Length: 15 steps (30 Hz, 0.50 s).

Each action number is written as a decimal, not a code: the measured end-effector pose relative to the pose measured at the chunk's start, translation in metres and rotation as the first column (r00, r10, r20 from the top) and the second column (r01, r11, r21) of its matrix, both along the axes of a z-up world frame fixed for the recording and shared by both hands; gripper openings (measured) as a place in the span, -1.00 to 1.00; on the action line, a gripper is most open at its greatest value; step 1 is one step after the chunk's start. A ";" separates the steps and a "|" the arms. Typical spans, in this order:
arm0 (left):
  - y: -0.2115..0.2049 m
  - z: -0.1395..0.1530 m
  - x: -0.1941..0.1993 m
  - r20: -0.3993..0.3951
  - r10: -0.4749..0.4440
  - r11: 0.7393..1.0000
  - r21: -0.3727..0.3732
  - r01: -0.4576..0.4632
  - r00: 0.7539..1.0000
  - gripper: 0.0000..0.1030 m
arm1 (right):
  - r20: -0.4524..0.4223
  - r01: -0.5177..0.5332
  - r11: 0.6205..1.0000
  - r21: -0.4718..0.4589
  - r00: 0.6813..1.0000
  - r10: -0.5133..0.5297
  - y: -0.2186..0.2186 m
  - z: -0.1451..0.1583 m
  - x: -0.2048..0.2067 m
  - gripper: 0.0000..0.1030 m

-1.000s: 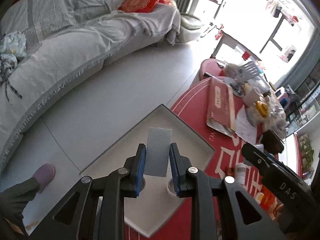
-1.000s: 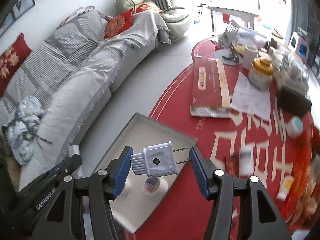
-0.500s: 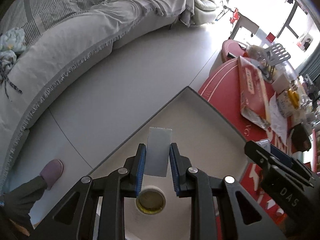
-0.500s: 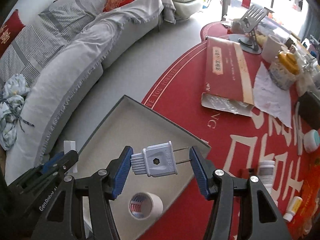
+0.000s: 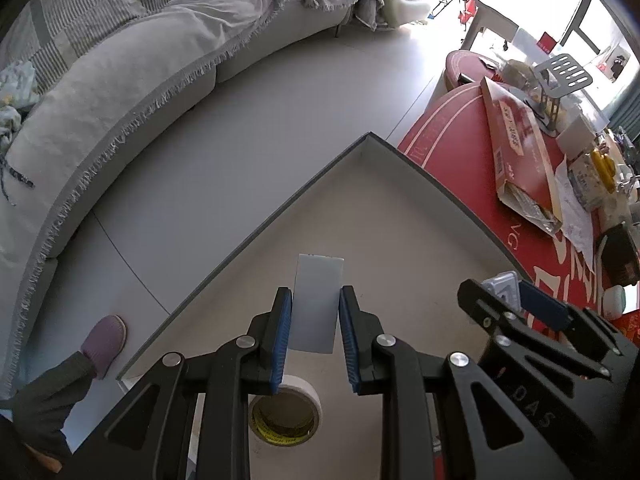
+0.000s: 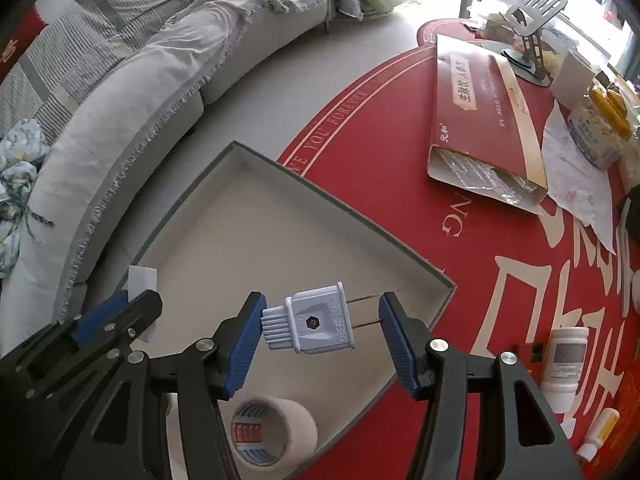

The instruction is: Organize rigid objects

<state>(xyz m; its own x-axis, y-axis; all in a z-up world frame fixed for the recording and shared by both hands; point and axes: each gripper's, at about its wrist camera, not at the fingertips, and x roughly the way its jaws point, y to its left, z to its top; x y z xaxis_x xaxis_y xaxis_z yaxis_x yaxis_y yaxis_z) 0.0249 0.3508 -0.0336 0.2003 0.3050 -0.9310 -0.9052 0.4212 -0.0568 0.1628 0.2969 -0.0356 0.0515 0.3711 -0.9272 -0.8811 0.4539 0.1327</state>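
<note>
My left gripper point(image 5: 314, 328) is shut on a flat pale grey-blue rectangular block point(image 5: 317, 302) and holds it over the grey tray point(image 5: 432, 184). My right gripper point(image 6: 320, 320) is shut on a white two-pin plug point(image 6: 310, 324), clamped lengthwise with its pins against the right finger, above the same tray point(image 6: 340, 204). A roll of white tape point(image 6: 270, 432) lies in the tray's near part, below both grippers; it also shows in the left wrist view point(image 5: 286, 410). Each gripper shows at the edge of the other's view.
The tray sits at the edge of a red round table point(image 6: 472, 248). On the table lie a red flat box point(image 6: 476, 108), paper, jars, white bottles point(image 6: 564, 364) and a metal stand point(image 6: 536, 20). A grey sofa point(image 5: 140, 80) curves across the floor at left. A slippered foot point(image 5: 104, 340) stands beside the tray.
Both grippers have moved forward and down over the tray, which now looks larger. The tape roll has come into fuller view beneath them. Both grips are unchanged.
</note>
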 end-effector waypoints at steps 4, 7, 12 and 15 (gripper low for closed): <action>0.000 -0.004 0.003 -0.012 -0.014 1.000 0.005 0.014 1.000 -0.47 | 0.014 -0.011 1.000 -0.014 1.000 0.011 0.003 -0.005 0.001 0.16; -0.002 -0.011 0.006 -0.046 -0.037 0.999 0.016 0.038 0.998 -0.24 | -0.017 -0.027 0.999 -0.031 1.000 0.026 0.002 -0.014 0.001 0.16; -0.003 -0.024 -0.004 -0.051 -0.020 1.000 -0.004 0.020 0.998 0.60 | 0.001 -0.008 0.998 -0.069 1.000 0.008 -0.012 -0.021 0.006 0.21; -0.008 -0.026 -0.009 -0.042 -0.019 1.000 -0.012 0.019 0.999 0.73 | -0.019 -0.013 0.997 -0.077 1.000 0.012 -0.025 -0.022 0.009 0.45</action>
